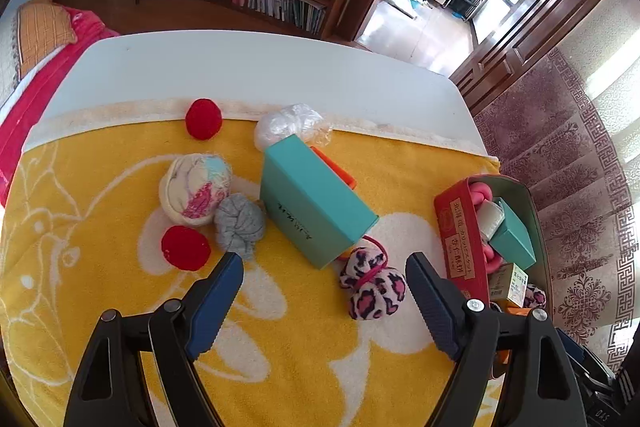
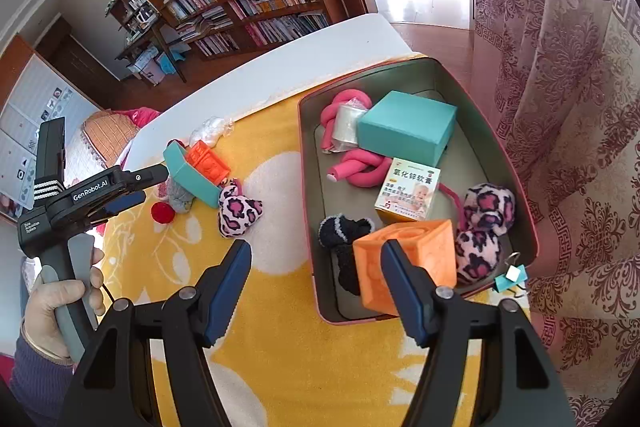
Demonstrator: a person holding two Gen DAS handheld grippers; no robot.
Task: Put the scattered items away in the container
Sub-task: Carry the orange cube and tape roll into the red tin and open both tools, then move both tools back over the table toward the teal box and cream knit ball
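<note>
Left gripper (image 1: 324, 269): jaws apart, empty, above the yellow blanket (image 1: 100, 307). Right gripper (image 2: 316, 257): jaws apart, empty, at the near rim of the container (image 2: 310, 227). An orange cube (image 2: 404, 263) lies inside the container, at the near end. A leopard-print pouch (image 1: 370, 281) lies just ahead of the left gripper. Beyond it a teal box (image 1: 312, 199) rests on the blanket, with red balls (image 1: 186, 247), a grey sock ball (image 1: 239, 223) and a plastic bag (image 1: 288, 125) scattered nearby on the table (image 1: 240, 67).

A fuzzy yellow cloth (image 1: 100, 307) covers the smooth white bench (image 1: 248, 67); fleecy leopard-print pouch (image 1: 372, 283), matt teal cardboard box (image 1: 312, 199).
</note>
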